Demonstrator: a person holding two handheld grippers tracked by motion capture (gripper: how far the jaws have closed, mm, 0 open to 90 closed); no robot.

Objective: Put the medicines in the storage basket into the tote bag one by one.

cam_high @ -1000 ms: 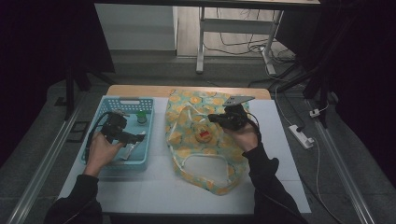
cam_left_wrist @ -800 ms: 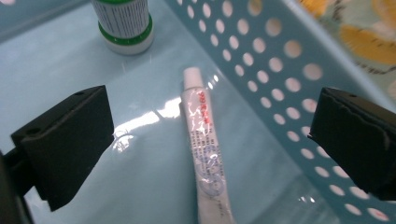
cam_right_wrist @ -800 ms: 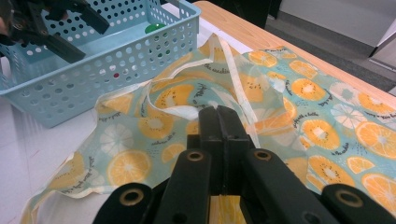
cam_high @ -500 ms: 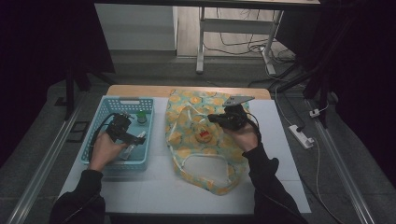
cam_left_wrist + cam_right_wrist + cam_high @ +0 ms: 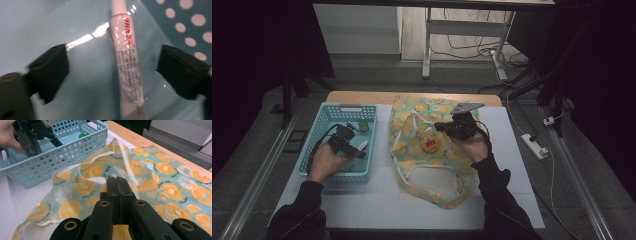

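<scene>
A white tube (image 5: 127, 72) with red print lies on the floor of the light blue basket (image 5: 344, 106). My left gripper (image 5: 112, 67) hangs over it with one jaw on each side; the jaws have just been closing, and the pads stand clear of the tube. In the high view the left gripper (image 5: 357, 150) sits low in the basket. My right gripper (image 5: 119, 181) is shut, pinching the rim of the orange-slice print bag (image 5: 175, 175), whose fabric tents up to the tips. From above, the right gripper (image 5: 438, 126) is over the bag (image 5: 422, 165).
A green-capped item (image 5: 363, 125) stands at the far end of the basket. The basket's perforated wall (image 5: 62, 152) is left of the bag. A small red and yellow thing (image 5: 430, 145) lies on the bag. A power strip (image 5: 534, 146) lies on the floor, right of the table.
My left hand has dropped lower into the basket. The right hand and the bag have kept still.
</scene>
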